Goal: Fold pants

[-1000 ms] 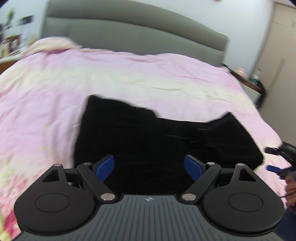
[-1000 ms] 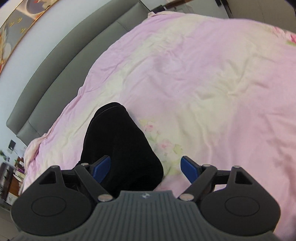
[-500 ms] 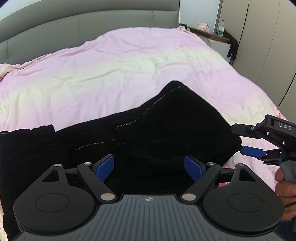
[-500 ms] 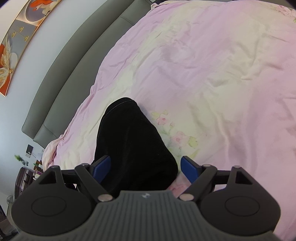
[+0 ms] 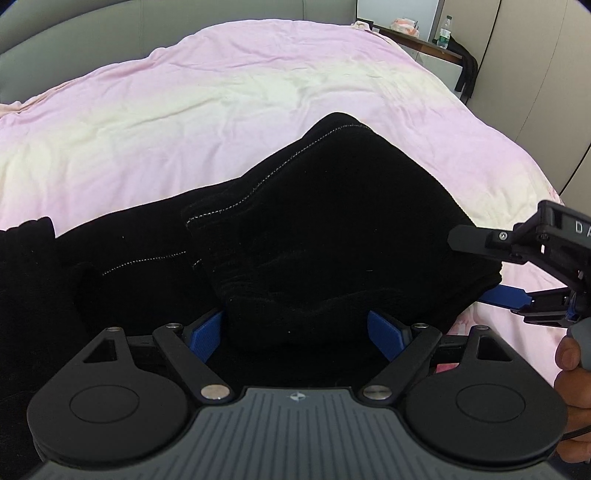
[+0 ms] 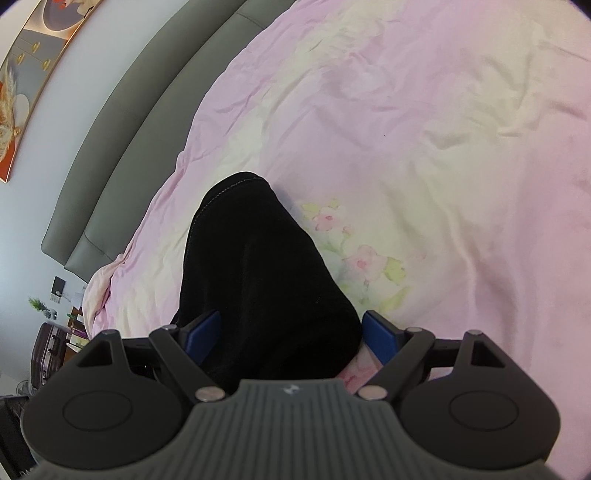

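Black pants [image 5: 314, 229] lie in a bunched, partly folded heap across a pink bedspread [image 5: 221, 92]. My left gripper [image 5: 295, 336] is open low over their near edge, with a mound of black fabric between its blue pads [image 5: 207, 336]. At the right of the left wrist view my right gripper [image 5: 467, 267] is open, its fingers above and below the heap's right end. In the right wrist view the pants [image 6: 258, 266] run away from the right gripper [image 6: 291, 334], and their near end fills the gap between its wide jaws.
A grey padded headboard [image 6: 129, 110] runs along the far side of the bed. A shelf with a bottle [image 5: 441, 27] and wardrobe doors [image 5: 535, 74] stand beyond the right side. A suitcase [image 6: 48, 347] sits by the bed. A person's hand [image 5: 572, 369] holds the right gripper.
The left gripper has swung right along the pants and dropped closer, so the fabric now sits between its pads. The right gripper has edged down onto the pants' end. Both stayed open.
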Demonstrator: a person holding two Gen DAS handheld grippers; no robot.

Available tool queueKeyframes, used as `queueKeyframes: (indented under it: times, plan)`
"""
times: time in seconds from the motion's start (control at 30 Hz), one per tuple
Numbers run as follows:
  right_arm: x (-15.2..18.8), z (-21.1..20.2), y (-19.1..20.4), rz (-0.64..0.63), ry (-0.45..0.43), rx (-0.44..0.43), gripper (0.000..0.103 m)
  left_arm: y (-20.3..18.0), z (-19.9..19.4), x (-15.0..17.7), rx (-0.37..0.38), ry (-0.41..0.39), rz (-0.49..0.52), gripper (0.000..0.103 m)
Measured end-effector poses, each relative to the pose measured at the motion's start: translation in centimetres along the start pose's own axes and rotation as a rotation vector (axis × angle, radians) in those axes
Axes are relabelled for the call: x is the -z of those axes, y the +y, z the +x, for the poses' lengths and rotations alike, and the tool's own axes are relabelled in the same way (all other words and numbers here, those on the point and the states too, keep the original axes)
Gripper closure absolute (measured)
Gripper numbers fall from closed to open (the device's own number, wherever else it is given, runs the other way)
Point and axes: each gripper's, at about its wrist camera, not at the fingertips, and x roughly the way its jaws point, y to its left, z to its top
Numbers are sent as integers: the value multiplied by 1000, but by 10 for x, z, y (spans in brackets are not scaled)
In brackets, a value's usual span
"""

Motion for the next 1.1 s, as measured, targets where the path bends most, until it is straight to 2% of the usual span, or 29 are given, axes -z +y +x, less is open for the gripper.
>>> queueKeyframes:
  times: [0.23,0.4,0.43,0.5,0.6,0.77,0.8,0.87,0.93,1.03,1.1]
  plan:
    - [-2,14,-6,67,9,-2,25,7,9,2,20,7,-37,0]
    - [-1,17,-1,10,1,43,46,13,11,7,35,8,-80,0]
    - [0,16,-1,3,-4,40,49,13,10,8,36,7,-82,0]
    - [0,14,1,-13,-18,22,63,14,9,10,39,8,-87,0]
    - [3,6,13,-99,-70,-18,73,12,9,11,38,21,-78,0]
    - [12,-4,39,-272,-149,-64,74,13,-1,13,21,7,-68,0]
    - [12,-5,39,-272,-152,-66,75,14,-7,13,15,-5,-62,5]
    - [9,-4,34,-240,-146,-69,75,15,-24,16,-6,-45,-39,10]
    - [6,-2,27,-188,-129,-70,75,23,-48,22,-26,-111,-34,9]
    - [3,0,17,-117,-106,-70,75,51,-80,33,-58,-162,-85,8]
    - [3,0,13,-93,-99,-71,75,77,-95,41,-101,-169,-136,8]
